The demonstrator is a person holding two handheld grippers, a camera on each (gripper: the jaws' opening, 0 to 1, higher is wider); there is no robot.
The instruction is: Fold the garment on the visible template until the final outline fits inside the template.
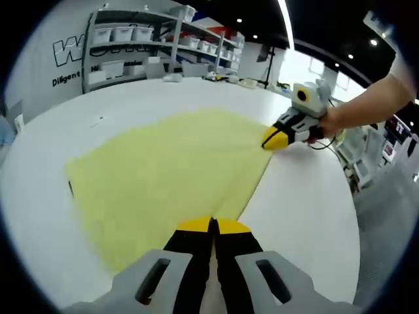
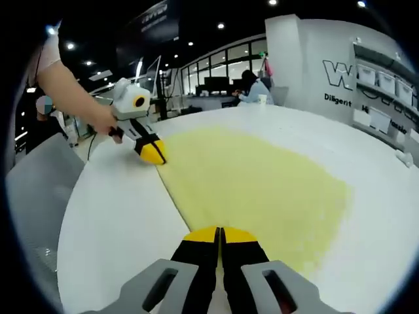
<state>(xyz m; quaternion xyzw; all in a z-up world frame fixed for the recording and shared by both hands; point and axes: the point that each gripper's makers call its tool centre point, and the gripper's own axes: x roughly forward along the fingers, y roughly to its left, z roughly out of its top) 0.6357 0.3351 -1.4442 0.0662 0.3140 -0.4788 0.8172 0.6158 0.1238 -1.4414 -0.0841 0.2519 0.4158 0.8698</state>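
- While I am looking along the left gripper, its yellow-tipped jaws are pressing together at the near edge of the yellow garment, and they appear to be pinching the cloth there.
- I am seeing the garment lying flat on the white bench, spreading away from those jaws in a broad fan shape.
- Along the right gripper, its jaws are likewise clenched at the near edge of the garment, seemingly gripping the fabric.
- I am seeing the right gripper entering the left gripper view from the right, its yellow tip sitting at a far corner of the cloth, with a hand holding it.
- I am seeing the left gripper in the right gripper view too, its tip at the garment's far corner, a hand behind it.
- Shelves holding white bins are standing beyond the bench.
- I cannot make out any template outline under the cloth.
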